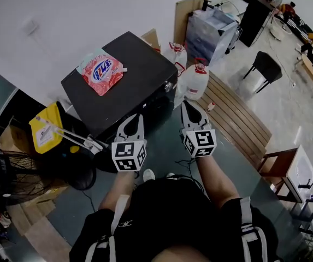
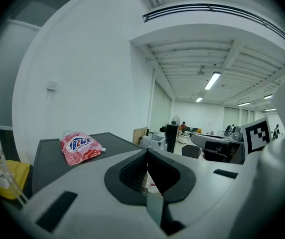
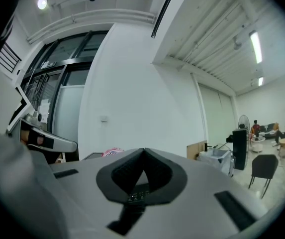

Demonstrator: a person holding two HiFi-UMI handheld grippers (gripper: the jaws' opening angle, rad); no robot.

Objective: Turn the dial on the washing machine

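Note:
The washing machine (image 1: pixel 129 75) is a black box against the wall, seen from above, with a pink detergent pouch (image 1: pixel 102 71) lying on its lid. A small silvery knob (image 1: pixel 168 85) shows at its front right edge. My left gripper (image 1: pixel 136 117) is shut and empty, its tip just in front of the machine's front face. My right gripper (image 1: pixel 184 105) is also shut and empty, a little to the right of the machine's corner. In the left gripper view, the shut left gripper (image 2: pixel 147 153) points past the machine's lid (image 2: pixel 47 156) and the pouch (image 2: pixel 79 147). In the right gripper view, the right gripper (image 3: pixel 142 153) has its tips together.
Two white jugs with red caps (image 1: pixel 196 81) stand right of the machine. A slatted wooden platform (image 1: pixel 234 118) runs off to the right. A yellow container (image 1: pixel 45 127) and a black fan (image 1: pixel 14 173) sit at the left. A plastic bin (image 1: pixel 213 33), a black stool (image 1: pixel 266 66) and a wooden chair (image 1: pixel 286 171) stand farther off.

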